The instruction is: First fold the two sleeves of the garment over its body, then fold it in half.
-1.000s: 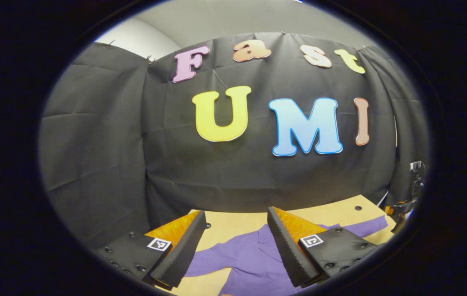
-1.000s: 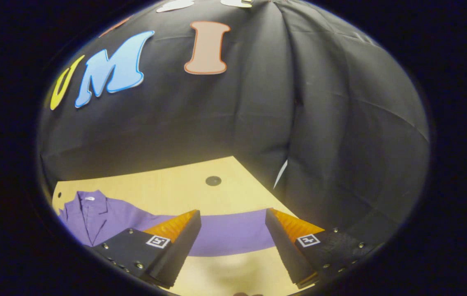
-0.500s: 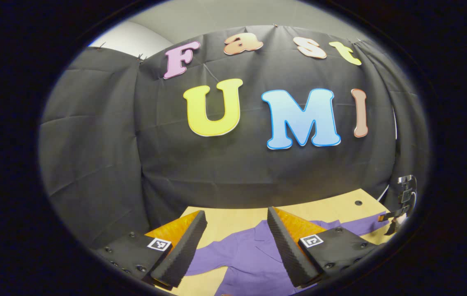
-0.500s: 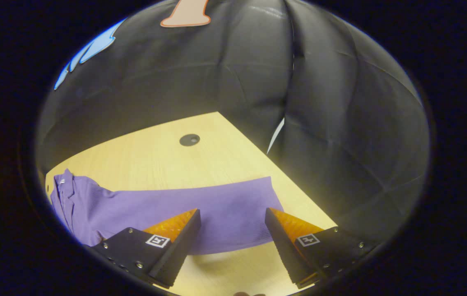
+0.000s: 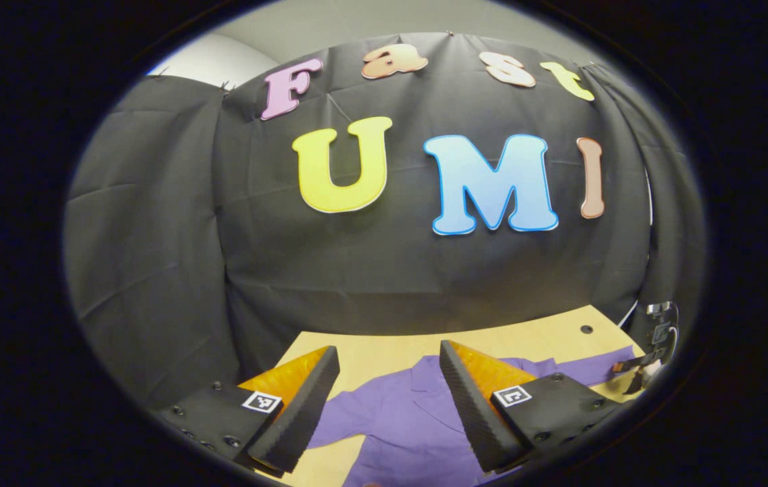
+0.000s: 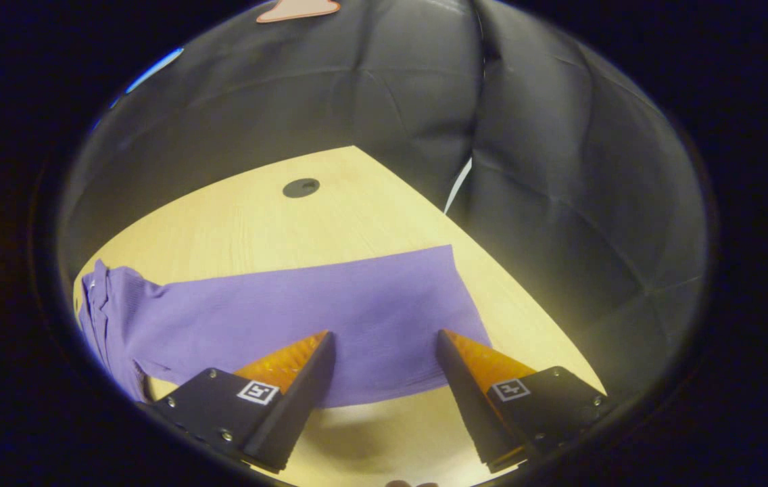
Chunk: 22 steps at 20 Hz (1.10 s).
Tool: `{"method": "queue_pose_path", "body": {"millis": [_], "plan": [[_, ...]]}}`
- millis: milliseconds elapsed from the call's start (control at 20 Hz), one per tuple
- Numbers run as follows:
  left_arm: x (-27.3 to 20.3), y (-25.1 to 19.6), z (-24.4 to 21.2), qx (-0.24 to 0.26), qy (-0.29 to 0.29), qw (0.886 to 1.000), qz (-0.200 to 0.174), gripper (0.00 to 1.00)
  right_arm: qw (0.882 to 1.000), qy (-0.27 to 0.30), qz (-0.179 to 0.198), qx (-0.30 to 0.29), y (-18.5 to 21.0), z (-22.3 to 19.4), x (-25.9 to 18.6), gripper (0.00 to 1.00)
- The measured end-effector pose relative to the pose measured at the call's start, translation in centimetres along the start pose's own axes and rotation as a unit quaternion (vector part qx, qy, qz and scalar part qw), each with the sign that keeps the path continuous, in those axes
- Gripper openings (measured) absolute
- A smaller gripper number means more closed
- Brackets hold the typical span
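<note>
In the left gripper view, the left claw (image 5: 384, 399) sits at the bottom of the frame with its fingers spread and nothing between them. Behind it the purple shirt (image 5: 418, 423) lies flat on the wooden worktop (image 5: 370, 348), collar toward the back, one sleeve running to the lower right. At the far right edge the right claw (image 5: 634, 379) shows small beside that sleeve's end; from here its state cannot be made out.

In the right gripper view, the right claw (image 6: 384, 379) is spread wide at the bottom, low over the shirt's sleeve (image 6: 303, 318), which stretches from the lower left of the frame to a cuff at centre right. Its fingers frame the sleeve's near edge, and whether they touch the cloth cannot be told. The worktop's dark round hole (image 6: 301, 187) lies in the upper middle.

The likely slip: closing near the hem, the fingers may catch only the top layer or miss the thin cloth, so the sleeve would drag, bunch or drop when folded over the body.
</note>
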State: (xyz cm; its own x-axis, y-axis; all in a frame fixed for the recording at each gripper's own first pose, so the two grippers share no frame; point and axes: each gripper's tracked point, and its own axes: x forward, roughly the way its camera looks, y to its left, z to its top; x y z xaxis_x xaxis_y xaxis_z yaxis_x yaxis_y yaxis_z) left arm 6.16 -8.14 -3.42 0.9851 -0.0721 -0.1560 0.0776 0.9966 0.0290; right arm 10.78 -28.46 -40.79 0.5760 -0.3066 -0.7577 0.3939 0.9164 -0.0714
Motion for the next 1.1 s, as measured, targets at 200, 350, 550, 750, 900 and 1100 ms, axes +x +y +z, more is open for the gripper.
{"method": "queue_pose_path", "body": {"millis": [200, 350, 550, 750, 900, 1100], "plan": [[0.0, -1.1, 0.1, -0.004, 0.0, 1.0, -0.01, 1.0, 1.0, -0.004, 0.02, 0.008, 0.4, 0.4, -0.2, 1.0], [-0.2, -1.3, -0.1, -0.006, -0.001, 1.0, -0.011, 1.0, 1.0, -0.009, 0.027, 0.011, 1.5, 0.4, 0.0, 0.59], [-0.9, -0.4, 0.2, -0.005, -0.006, 1.0, -0.001, 0.96, 0.999, 0.008, 0.023, 0.047, 1.8, 0.5, -1.6, 0.02], [-1.7, 0.5, 0.3, -0.012, -0.009, 1.0, 0.008, 1.0, 0.998, 0.022, 0.013, 0.05, 1.8, 0.6, -0.4, 0.03], [-2.0, 0.8, 0.3, -0.016, -0.01, 1.0, 0.01, 1.0, 0.998, 0.022, 0.017, 0.061, 2.1, 0.8, -0.4, 0.01], [-2.4, 1.0, 0.3, -0.018, -0.015, 1.0, 0.008, 1.0, 0.996, 0.02, 0.037, 0.078, 2.4, 1.8, -1.2, 0.01]]}}
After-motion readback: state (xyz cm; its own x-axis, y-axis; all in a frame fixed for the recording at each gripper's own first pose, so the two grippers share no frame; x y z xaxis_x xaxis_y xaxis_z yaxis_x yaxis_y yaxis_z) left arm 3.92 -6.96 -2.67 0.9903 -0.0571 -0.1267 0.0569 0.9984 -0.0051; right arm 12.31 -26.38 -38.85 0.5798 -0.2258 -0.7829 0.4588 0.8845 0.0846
